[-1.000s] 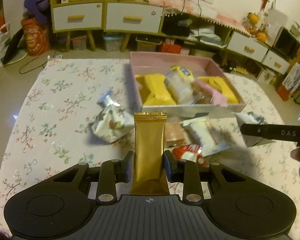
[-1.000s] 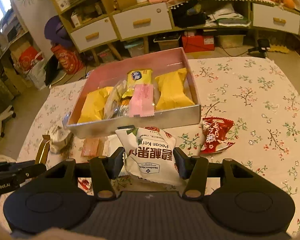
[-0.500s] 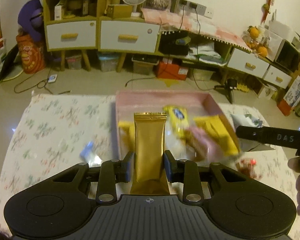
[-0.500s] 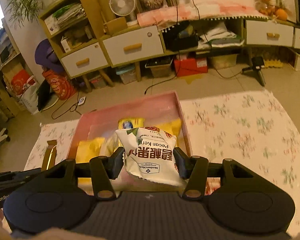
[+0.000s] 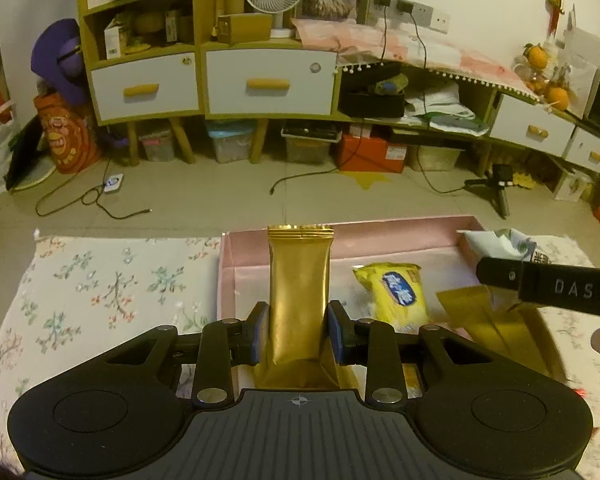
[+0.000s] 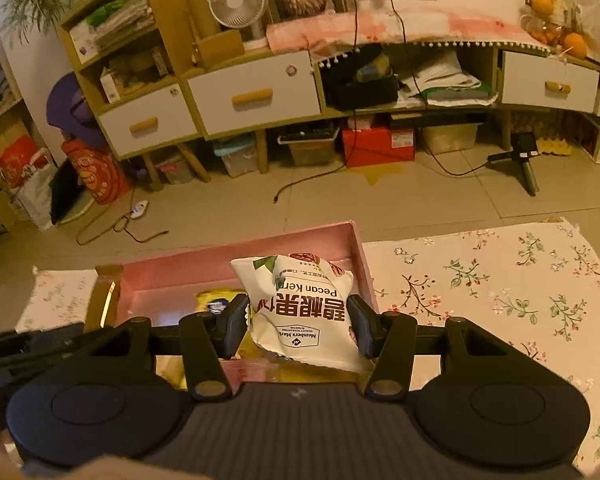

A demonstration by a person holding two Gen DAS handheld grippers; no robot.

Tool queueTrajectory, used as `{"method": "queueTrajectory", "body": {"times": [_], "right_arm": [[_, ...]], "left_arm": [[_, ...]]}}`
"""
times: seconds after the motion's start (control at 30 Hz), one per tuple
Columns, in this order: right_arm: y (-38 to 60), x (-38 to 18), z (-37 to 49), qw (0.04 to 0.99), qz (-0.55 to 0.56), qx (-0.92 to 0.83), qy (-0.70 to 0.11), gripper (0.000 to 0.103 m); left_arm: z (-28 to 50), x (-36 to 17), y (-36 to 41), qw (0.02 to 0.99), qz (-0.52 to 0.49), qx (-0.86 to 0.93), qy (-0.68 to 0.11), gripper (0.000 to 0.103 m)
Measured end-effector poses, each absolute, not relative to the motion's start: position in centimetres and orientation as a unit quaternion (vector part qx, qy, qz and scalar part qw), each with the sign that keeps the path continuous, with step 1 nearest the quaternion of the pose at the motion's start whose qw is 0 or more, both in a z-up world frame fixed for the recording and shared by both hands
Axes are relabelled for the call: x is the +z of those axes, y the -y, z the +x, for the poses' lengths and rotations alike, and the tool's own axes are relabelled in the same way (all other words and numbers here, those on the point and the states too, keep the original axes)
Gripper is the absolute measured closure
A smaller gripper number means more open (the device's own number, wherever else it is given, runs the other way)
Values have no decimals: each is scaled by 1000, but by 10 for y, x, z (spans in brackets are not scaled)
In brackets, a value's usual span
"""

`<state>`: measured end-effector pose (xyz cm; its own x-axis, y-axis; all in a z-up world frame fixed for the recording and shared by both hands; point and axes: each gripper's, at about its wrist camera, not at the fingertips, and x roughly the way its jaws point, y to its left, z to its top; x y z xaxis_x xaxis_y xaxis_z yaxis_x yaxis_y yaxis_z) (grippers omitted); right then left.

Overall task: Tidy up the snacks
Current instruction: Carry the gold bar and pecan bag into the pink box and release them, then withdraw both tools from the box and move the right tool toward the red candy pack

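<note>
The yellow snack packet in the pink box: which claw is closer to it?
Left, probably. The left claw, holding the gold bar, sits right beside the yellow packet. The right claw holds the pecan bag slightly farther off.

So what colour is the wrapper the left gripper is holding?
Shiny gold, plain with no print visible: the wrapper shows best in the left wrist view, clamped in the left gripper.

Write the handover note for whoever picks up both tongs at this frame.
Left tongs: shut on the gold bar packet, held over the pink box.
Right tongs: shut on the white pecan packet, also over the box.
Done: a yellow packet and other snacks lie in the box.
Left: release both packets into the box; the table beyond is mostly out of view, so check for strays.
</note>
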<state>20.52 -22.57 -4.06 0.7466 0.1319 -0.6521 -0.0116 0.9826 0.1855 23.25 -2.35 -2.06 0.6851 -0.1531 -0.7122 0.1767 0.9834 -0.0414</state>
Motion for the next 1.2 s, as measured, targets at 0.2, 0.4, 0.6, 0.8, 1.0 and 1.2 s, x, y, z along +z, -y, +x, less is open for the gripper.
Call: {"method": "queueTrajectory", "body": {"times": [0.2, 0.4, 0.6, 0.8, 1.0, 1.2], "right_arm": [[224, -45, 210, 933, 88, 42, -347, 53], [220, -42, 213, 934, 89, 41, -344, 47], [224, -33, 210, 941, 95, 47, -322, 34], [223, -24, 199, 945, 72, 45, -316, 25], [223, -16, 184, 944, 55, 46, -321, 19], [225, -8, 162, 944, 46, 50, -324, 16]], "left_arm": [[243, -32, 33, 914, 44, -90, -393, 74], [251, -36, 35, 915, 53, -79, -393, 74], [247, -29, 36, 920, 48, -91, -379, 47], [236, -19, 37, 923, 49, -91, -371, 33], [215, -8, 35, 922, 57, -97, -370, 28], [190, 5, 35, 920, 83, -106, -367, 24]]}}
